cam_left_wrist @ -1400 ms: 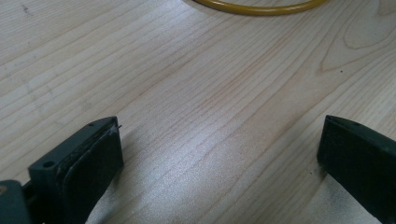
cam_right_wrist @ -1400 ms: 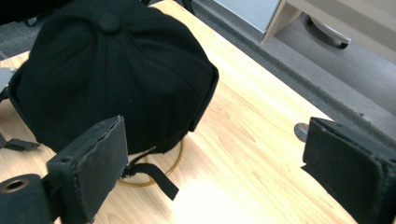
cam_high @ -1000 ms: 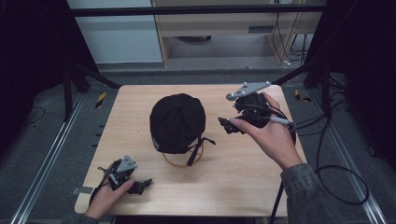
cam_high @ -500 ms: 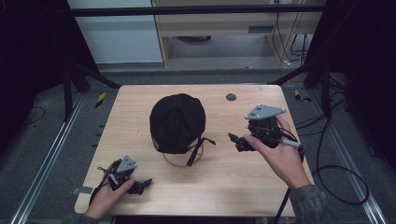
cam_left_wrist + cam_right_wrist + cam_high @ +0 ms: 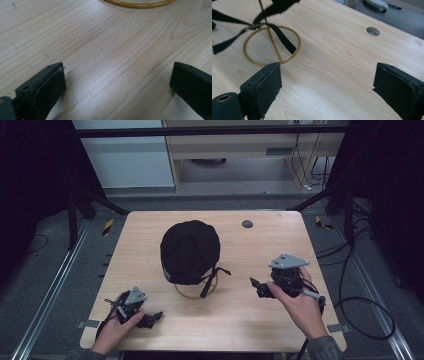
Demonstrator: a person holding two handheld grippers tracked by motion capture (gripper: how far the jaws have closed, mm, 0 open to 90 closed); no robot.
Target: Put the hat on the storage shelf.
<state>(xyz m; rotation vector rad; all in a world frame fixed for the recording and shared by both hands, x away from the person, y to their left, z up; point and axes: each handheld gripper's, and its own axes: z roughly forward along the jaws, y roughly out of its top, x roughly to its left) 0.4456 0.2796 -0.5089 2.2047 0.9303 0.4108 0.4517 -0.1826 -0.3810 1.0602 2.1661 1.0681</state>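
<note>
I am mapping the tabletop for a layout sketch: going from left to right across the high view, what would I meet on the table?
Left gripper in the person's left hand → black fabric cap on its yellow wire ring stand → small round grey hole in the light wooden table → right gripper in the person's right hand.

A light wooden table (image 5: 150, 235) with a small round hole (image 5: 247, 224) near its far edge stands on a grey floor (image 5: 50, 285) between metal rails (image 5: 42, 306), with a pale cabinet (image 5: 225, 145) and loose cables (image 5: 360, 320) beyond and beside it.
</note>
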